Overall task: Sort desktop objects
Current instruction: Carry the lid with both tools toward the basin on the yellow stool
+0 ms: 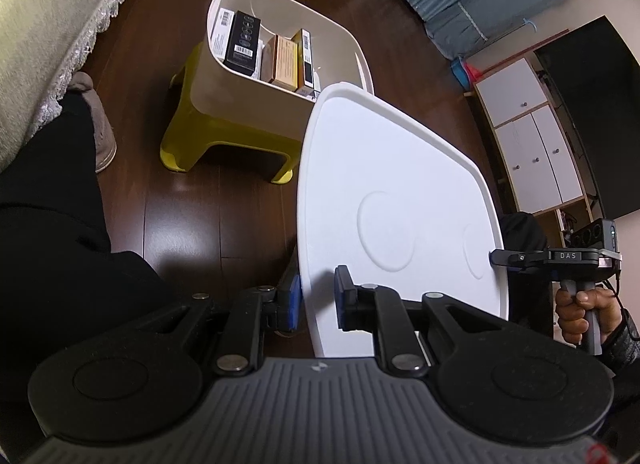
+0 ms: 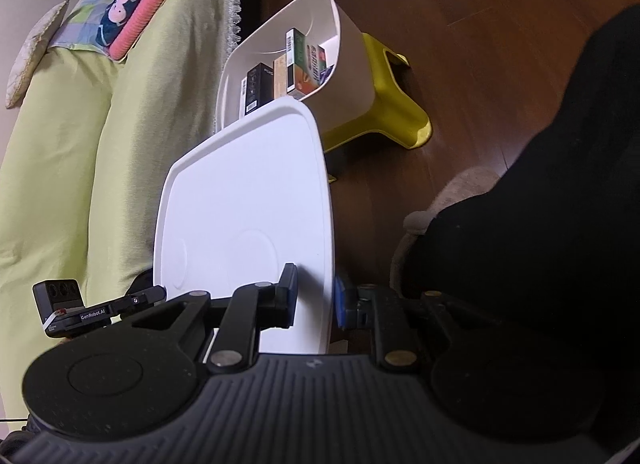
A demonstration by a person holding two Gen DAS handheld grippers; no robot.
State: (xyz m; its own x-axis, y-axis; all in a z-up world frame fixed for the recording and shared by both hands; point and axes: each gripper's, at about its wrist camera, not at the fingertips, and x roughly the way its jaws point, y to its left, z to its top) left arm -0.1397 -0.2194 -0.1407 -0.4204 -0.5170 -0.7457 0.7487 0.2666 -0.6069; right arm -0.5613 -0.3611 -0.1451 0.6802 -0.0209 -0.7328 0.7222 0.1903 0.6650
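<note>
**Lid held over bin**

Both tools are pinching the white lid [image 1: 384,200]: left tool [image 1: 316,302] and right tool [image 2: 316,300] on opposite edges. Probably stiff, light, slick; rims suit gripping. Beyond, bin [image 1: 340,48] with boxes [image 1: 244,44] sitting on yellow stool [image 1: 188,140].

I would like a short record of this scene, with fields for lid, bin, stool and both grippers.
lid: white lid, held over the floor, one edge in each gripper
bin: white bin, open, upright boxes inside
stool: yellow stool, under the bin
left gripper: shut on the lid's near-left edge
right gripper: shut on the lid's near-right edge
</note>
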